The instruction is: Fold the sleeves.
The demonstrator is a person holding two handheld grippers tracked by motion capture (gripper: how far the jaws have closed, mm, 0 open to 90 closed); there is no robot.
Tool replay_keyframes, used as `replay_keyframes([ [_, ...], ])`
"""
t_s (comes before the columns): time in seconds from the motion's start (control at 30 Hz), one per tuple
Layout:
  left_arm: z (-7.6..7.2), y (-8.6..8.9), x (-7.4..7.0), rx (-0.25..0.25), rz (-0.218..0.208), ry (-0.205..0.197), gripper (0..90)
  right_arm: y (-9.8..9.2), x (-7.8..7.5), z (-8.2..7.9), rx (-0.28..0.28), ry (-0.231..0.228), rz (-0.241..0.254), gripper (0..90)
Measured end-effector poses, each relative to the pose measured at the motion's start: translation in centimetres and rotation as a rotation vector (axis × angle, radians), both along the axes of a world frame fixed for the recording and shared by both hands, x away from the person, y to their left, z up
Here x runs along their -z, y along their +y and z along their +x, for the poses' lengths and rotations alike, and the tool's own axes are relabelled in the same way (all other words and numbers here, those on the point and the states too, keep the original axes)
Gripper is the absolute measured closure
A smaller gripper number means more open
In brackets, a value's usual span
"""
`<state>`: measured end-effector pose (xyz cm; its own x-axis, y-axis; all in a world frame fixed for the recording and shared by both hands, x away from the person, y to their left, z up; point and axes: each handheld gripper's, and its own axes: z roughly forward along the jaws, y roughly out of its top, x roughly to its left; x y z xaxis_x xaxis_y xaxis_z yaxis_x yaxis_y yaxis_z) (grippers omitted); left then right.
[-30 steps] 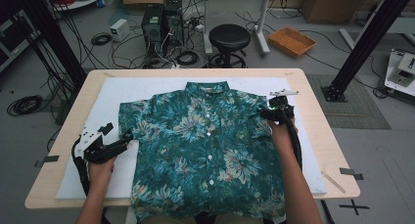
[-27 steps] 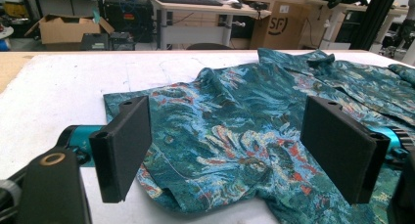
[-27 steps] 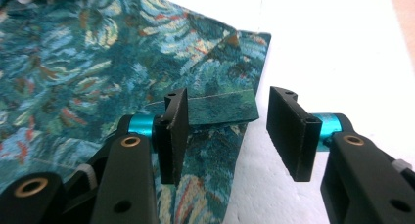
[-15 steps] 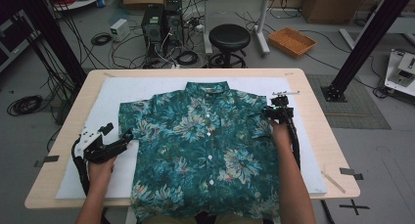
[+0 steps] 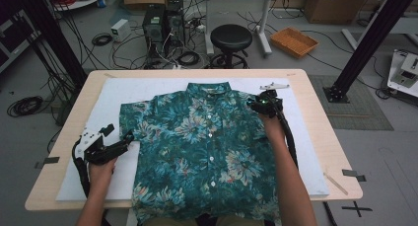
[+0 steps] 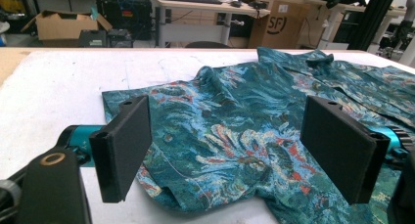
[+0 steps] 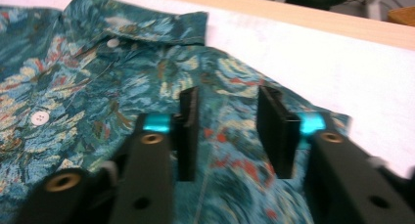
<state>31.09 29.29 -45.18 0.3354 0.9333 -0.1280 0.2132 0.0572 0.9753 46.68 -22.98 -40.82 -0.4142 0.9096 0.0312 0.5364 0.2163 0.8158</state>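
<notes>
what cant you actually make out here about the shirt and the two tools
- Shirt hem: in the high view it hangs past the table's near edge, cut off by the frame bottom.
- Right tool: the right gripper view is blurred; its jaws have just been opening, and whether the pads touch the cloth is unclear.
- Left tool: jaws wide over the sleeve; contact underneath is hidden.

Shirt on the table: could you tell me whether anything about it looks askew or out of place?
Little stands out. The shirt lies flat and buttoned on the white mat, but its hem hangs over the table edge nearest the person, and the left sleeve is rumpled.
</notes>
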Motion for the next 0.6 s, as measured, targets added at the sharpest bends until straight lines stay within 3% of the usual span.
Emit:
replay_keyframes([
  [0.17,-0.1,-0.2,0.0,0.011,0.022,-0.015,20.4,-2.2,0.1,-1.7,0.027,-0.037,0.054,46.9],
  [0.23,-0.2,-0.2,0.0,0.009,0.023,-0.016,20.4,-3.7,0.4,-3.0,0.037,-0.059,0.084,35.5],
  [0.4,0.2,-0.2,-0.1,-0.016,0.024,0.027,20.3,-5.0,0.8,-4.6,0.041,-0.08,0.069,26.5],
  [0.47,0.3,-0.2,-0.2,-0.023,0.022,0.045,20.3,-5.7,1.3,-6.0,0.038,-0.085,0.043,22.0],
  [0.53,0.4,-0.1,-0.3,-0.026,0.03,0.049,20.4,-5.7,1.3,-6.0,0.038,-0.085,0.043,22.0],
  [0.57,0.6,0.2,-0.6,-0.049,0.019,0.068,20.3,-6.2,1.8,-7.5,0.012,-0.083,0.004,22.0],
  [0.6,0.7,0.4,-0.7,-0.061,0.018,0.074,20.3,-6.2,1.8,-7.5,0.012,-0.083,0.004,22.0],
])
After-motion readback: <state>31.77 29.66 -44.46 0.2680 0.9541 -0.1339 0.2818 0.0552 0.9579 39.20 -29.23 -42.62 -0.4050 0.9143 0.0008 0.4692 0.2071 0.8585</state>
